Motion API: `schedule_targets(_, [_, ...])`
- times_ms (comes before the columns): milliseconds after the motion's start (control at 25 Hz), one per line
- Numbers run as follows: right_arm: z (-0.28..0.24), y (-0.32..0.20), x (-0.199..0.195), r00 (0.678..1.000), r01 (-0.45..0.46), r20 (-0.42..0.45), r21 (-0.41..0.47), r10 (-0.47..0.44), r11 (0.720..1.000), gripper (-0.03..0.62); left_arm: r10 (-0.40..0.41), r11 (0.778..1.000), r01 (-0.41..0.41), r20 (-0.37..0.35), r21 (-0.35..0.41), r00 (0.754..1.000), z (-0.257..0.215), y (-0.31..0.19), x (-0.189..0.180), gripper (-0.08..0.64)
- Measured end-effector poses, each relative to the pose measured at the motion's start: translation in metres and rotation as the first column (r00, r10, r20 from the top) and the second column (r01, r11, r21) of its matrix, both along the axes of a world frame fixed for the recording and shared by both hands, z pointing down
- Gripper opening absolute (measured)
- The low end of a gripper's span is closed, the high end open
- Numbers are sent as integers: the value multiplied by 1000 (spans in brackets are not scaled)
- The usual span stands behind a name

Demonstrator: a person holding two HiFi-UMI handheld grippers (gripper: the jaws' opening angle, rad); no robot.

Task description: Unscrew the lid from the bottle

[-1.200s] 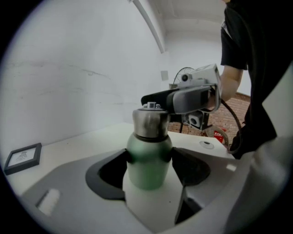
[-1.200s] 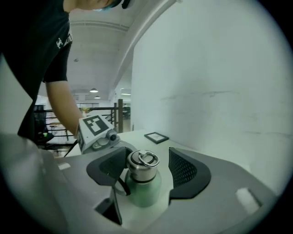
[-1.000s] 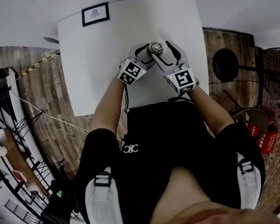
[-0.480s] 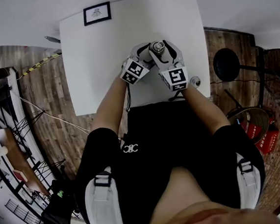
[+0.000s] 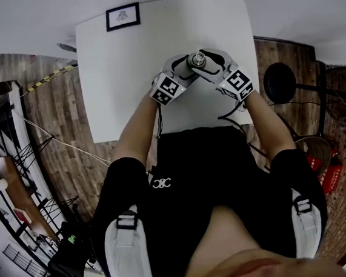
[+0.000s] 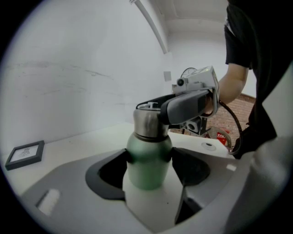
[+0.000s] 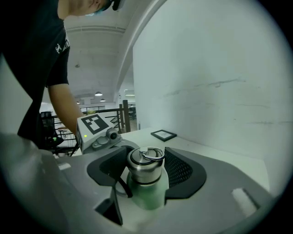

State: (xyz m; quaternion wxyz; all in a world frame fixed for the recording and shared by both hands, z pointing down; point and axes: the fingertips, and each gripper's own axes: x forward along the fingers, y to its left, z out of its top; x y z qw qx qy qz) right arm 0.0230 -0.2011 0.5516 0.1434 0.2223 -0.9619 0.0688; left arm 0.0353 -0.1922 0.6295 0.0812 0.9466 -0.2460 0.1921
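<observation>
Right hand-held gripper [image 7: 143, 176], clamped on lid [image 7: 146, 161], has pivoted outward: an unscrewing twist, likely. Left hand-held gripper [image 6: 149, 160] grips bottle [image 6: 146, 172] between its jaws. Lid looks seated.

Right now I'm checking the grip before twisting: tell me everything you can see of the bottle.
The bottle is a small, matte green metal flask with a brushed steel lid that carries a wire ring on top. It stands upright over the white table, its base hidden. The left gripper clamps the green body; the right gripper clamps the lid, which sits on the neck.
</observation>
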Motion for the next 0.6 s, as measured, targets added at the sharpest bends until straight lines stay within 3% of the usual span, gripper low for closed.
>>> schedule_targets(160, [-1,5,-3,986,161,-45,-20,-161,987,263,1,1000,-1,-2,0,1000,-1,3,0,364])
schedule_targets(320, [-5,8,-9,963,255,-83,-12,-255,967,262,0,1000,0,-1,2,1000,-3,6,-1,364])
schedule_targets(600, [-7,9,-11,969,239,-69,-2,-239,971,261,-9,1000,9,3,6,1000,-3,6,-3,364])
